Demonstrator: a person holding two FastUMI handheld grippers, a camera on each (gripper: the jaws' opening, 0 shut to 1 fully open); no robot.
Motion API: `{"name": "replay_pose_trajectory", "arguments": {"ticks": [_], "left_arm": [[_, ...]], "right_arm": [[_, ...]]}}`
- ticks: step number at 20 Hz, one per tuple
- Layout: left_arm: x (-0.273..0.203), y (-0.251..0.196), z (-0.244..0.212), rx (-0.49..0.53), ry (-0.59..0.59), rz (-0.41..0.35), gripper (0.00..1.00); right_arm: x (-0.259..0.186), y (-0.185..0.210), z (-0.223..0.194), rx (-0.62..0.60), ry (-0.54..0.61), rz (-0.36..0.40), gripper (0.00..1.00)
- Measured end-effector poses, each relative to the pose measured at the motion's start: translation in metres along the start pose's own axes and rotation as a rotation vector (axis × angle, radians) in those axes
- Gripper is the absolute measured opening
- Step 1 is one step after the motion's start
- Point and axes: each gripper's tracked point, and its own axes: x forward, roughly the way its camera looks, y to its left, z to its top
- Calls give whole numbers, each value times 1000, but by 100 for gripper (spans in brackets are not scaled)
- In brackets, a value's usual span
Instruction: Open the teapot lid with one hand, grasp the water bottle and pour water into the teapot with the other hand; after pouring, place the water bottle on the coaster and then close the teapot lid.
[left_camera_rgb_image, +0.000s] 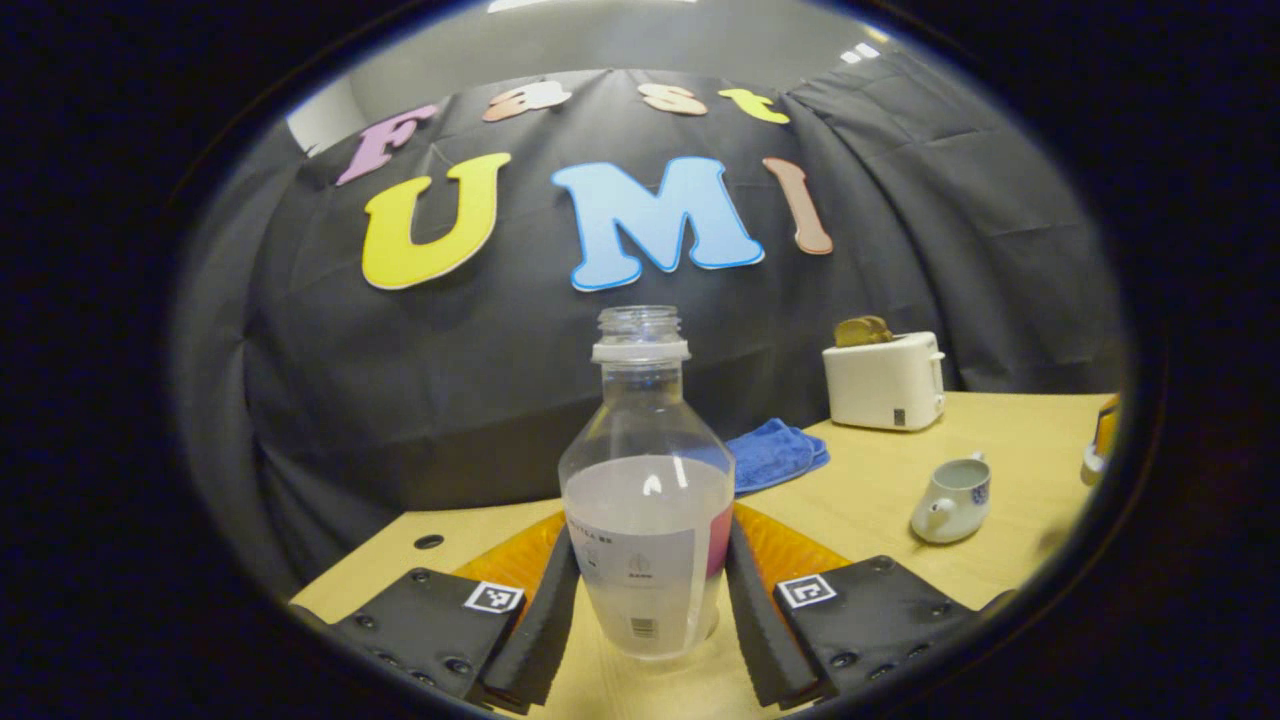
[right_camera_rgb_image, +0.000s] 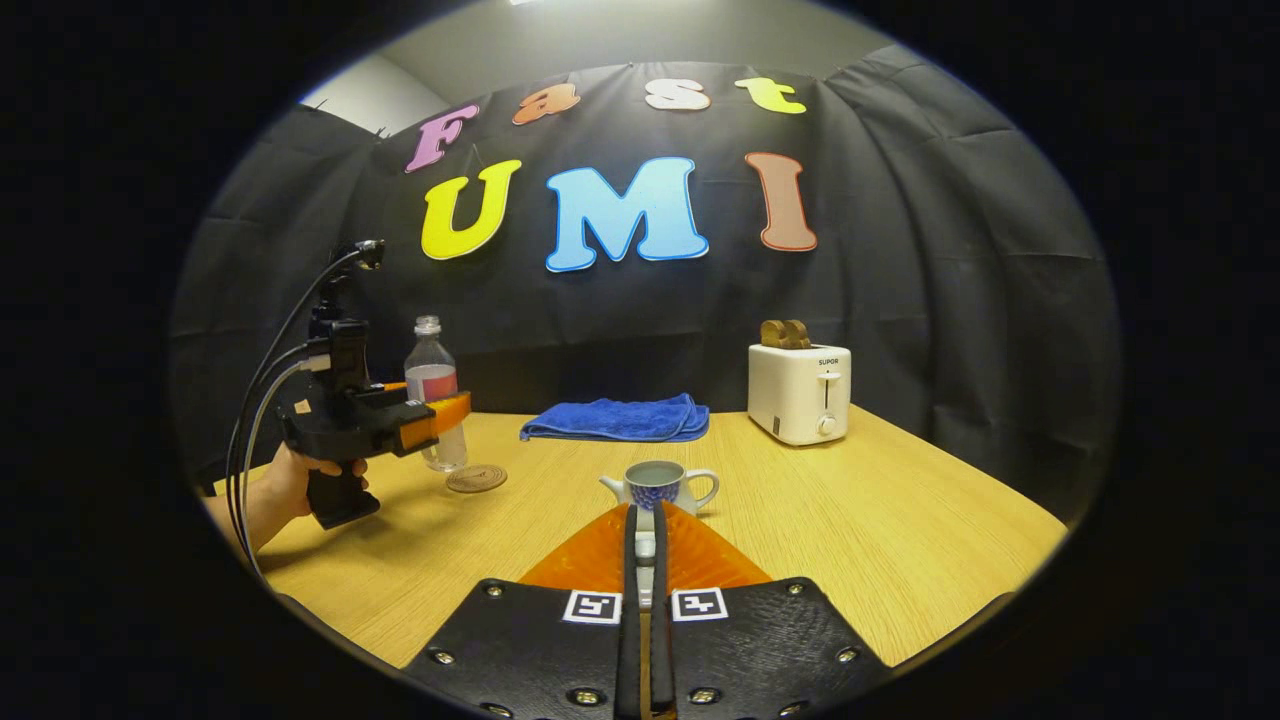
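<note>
The clear uncapped water bottle (left_camera_rgb_image: 645, 500), about half full, stands upright between the fingers of my left gripper (left_camera_rgb_image: 650, 540), which press on both its sides. In the right gripper view the bottle (right_camera_rgb_image: 432, 375) is held by the left gripper (right_camera_rgb_image: 440, 415) at the table's left, just behind and left of the round coaster (right_camera_rgb_image: 476, 478); whether its base touches the table I cannot tell. The white teapot (right_camera_rgb_image: 660, 485) with a blue pattern sits open with water inside, also seen as the teapot (left_camera_rgb_image: 950, 500). My right gripper (right_camera_rgb_image: 645, 515) is shut on the small white teapot lid (right_camera_rgb_image: 645, 548), just in front of the pot.
A white toaster (right_camera_rgb_image: 800, 392) with bread slices stands at the back right. A folded blue cloth (right_camera_rgb_image: 620, 418) lies at the back middle. A hand (right_camera_rgb_image: 285, 485) with trailing cables holds the left gripper at the table's left edge. Black cloth walls the booth behind the wooden table (right_camera_rgb_image: 900, 520).
</note>
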Motion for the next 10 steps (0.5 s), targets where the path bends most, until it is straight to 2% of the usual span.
{"name": "replay_pose_trajectory", "arguments": {"ticks": [3,5,7,10], "left_arm": [[15,16,-8,-148,11,-7,84],[26,23,-14,-188,28,7,84],[31,20,-20,-183,37,9,84],[46,12,-38,-123,83,5,84]], "right_arm": [[3,-2,-4,18,14,-1,4],[6,-1,-7,17,23,1,4],[8,-1,-9,16,29,4,4],[10,-4,-9,19,30,-3,4]]}}
